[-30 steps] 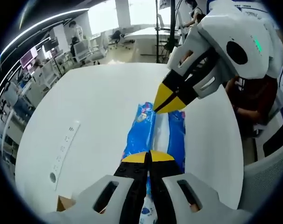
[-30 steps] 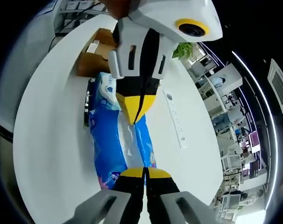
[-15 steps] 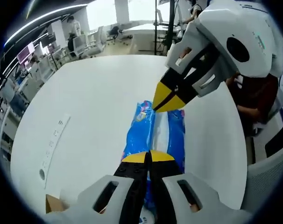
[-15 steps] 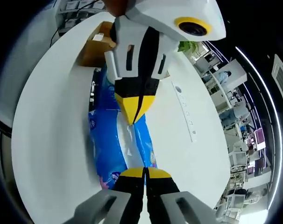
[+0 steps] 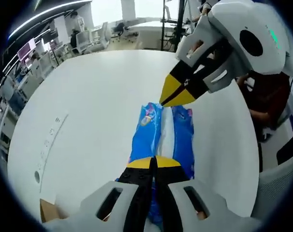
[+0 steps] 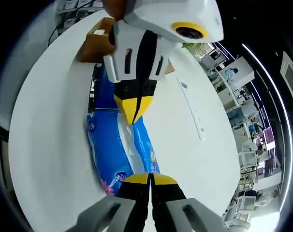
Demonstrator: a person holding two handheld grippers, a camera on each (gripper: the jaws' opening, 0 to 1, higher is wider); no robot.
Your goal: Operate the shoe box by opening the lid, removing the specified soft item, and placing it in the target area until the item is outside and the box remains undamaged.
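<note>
Both my left tool (image 5: 153, 162) and right tool (image 6: 150, 178) clamp the blue soft pack (image 5: 147, 135) above a white round tabletop (image 5: 98, 101), open office desks (image 5: 35, 67) beyond.

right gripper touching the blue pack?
Touching. In the right gripper view, the right gripper is shut on the blue pack's near end.

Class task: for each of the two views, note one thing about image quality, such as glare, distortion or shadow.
Left gripper view: fisheye bends the white table edge into a curve, and the windows behind are blown out to white. Right gripper view: the blue package casts a soft shadow on the table beside it, while the power strip bows with the lens.
</note>
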